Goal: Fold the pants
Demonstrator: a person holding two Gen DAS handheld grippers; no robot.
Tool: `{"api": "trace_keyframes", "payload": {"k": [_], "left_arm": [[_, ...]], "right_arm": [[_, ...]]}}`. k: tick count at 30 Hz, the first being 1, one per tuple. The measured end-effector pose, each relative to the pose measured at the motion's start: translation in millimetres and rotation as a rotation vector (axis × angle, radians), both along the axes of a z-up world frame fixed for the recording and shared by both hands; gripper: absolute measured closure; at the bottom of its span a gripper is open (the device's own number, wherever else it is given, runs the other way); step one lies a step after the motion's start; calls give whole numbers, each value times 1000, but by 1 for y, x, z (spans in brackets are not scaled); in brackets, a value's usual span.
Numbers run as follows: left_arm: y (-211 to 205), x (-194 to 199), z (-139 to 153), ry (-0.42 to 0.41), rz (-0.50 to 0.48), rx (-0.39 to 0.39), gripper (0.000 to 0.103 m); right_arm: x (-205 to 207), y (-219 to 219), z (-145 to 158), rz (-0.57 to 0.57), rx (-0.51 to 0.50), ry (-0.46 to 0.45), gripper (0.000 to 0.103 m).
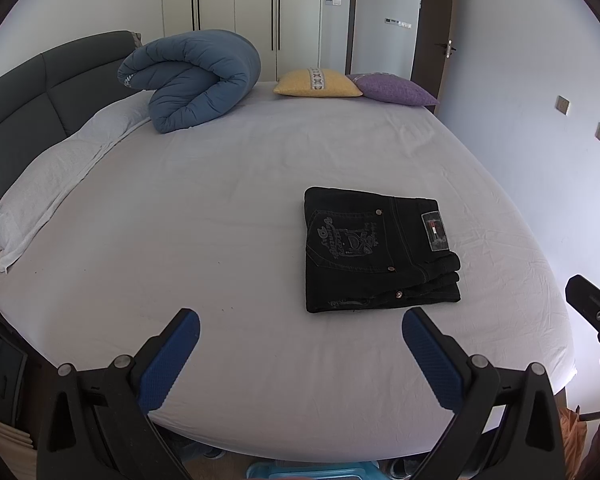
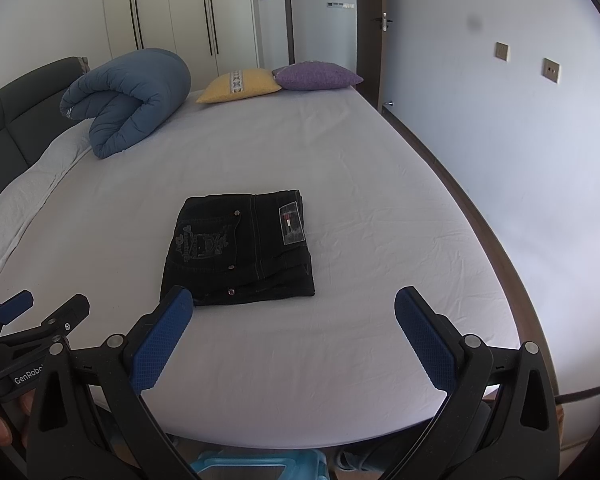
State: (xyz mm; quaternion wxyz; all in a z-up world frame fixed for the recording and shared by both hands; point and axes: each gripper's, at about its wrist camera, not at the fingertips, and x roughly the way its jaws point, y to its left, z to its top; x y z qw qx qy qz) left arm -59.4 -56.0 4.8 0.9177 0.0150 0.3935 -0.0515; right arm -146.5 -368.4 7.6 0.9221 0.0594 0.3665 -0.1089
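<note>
Lying folded into a compact square on the bed [image 1: 220,200], the black pants [image 1: 376,248] sit untouched beyond the left gripper [image 1: 300,340] and right gripper [image 2: 294,320], both spread wide and empty.

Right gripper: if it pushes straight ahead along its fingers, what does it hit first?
Most likely the folded black pants. The right gripper is open and empty, and the pants lie just ahead, slightly toward its left finger, on the white sheet. Depth is unclear; if angled low, it may meet the sheet first.
</note>
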Motion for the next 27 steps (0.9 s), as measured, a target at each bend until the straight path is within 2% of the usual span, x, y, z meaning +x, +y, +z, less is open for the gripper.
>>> {"api": "trace_keyframes", "payload": {"k": [27], "left_arm": [[-1,-2,-4,4,-7,-1,0]], "right_arm": [[-1,-1,1,2,5,1,0]]}}
